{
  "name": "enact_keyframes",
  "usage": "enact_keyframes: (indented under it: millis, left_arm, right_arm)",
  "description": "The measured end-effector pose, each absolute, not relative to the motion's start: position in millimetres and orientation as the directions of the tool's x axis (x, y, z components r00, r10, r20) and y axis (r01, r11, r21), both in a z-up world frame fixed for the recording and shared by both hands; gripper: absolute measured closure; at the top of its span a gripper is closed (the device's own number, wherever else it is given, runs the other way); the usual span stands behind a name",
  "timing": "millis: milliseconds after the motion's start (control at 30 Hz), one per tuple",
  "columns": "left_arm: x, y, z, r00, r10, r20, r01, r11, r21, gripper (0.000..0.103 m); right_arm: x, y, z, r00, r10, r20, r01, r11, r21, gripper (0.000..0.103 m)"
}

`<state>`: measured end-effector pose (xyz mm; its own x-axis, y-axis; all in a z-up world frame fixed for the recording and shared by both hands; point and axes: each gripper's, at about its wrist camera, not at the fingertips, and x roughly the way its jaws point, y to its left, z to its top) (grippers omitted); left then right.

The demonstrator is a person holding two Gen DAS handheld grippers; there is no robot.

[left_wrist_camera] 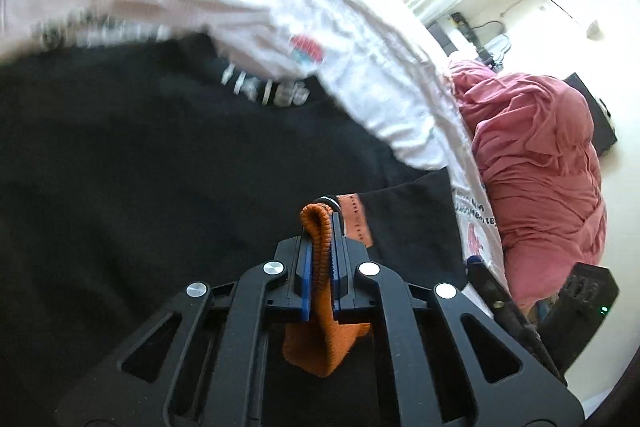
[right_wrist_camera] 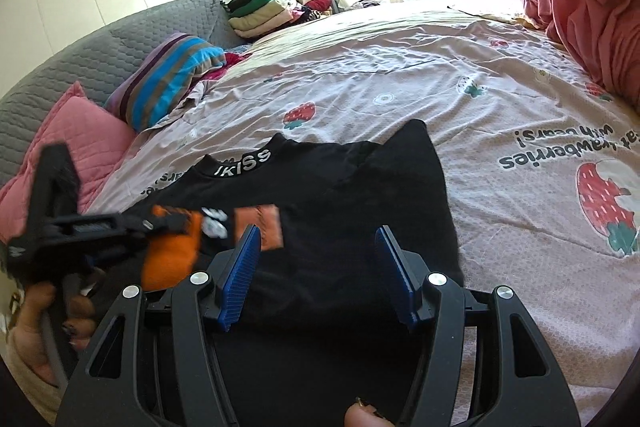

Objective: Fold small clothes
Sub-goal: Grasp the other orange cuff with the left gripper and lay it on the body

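A black top with a lettered white collar band lies spread on the strawberry-print bedsheet. It fills the left wrist view. My left gripper is shut on the orange ribbed cuff of the top, held above the black cloth. In the right wrist view the left gripper is at the left, blurred, with the orange cuff in it. My right gripper is open and empty over the lower part of the top.
A pink heap of cloth lies at the bed's right side. A striped pillow and pink pillow lie at the left by the grey headboard. Folded clothes are stacked at the far corner.
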<state>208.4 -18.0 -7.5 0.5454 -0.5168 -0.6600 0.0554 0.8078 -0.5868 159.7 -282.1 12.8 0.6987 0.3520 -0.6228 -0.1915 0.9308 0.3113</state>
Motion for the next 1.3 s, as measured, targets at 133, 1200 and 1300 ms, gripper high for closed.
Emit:
enact_keyframes:
  millis: [133,1200,1300]
  left_arm:
    - [199.8,-5.2,27.5,0.616,-0.504,-0.605,0.093,0.809,-0.580,0.102]
    - [159.2,104.0,32.8,0.746,-0.258,-0.614,-0.110,0.862,-0.495,0.101]
    - [161.3,98.9,33.9,0.737,-0.246,-0.629,-0.103,0.880,-0.464,0.101]
  right_arm:
    - [159.5,-279.7,13.3,0.697,0.356,-0.622,-0.201,0.930,0.308,0.045]
    - [179.0,-224.3,12.1,0.660,0.353,-0.663,-0.288,0.934,0.210,0.045]
    - [182.9,-217.9,12.2,0.655,0.351,-0.670,-0.303,0.933,0.193,0.043]
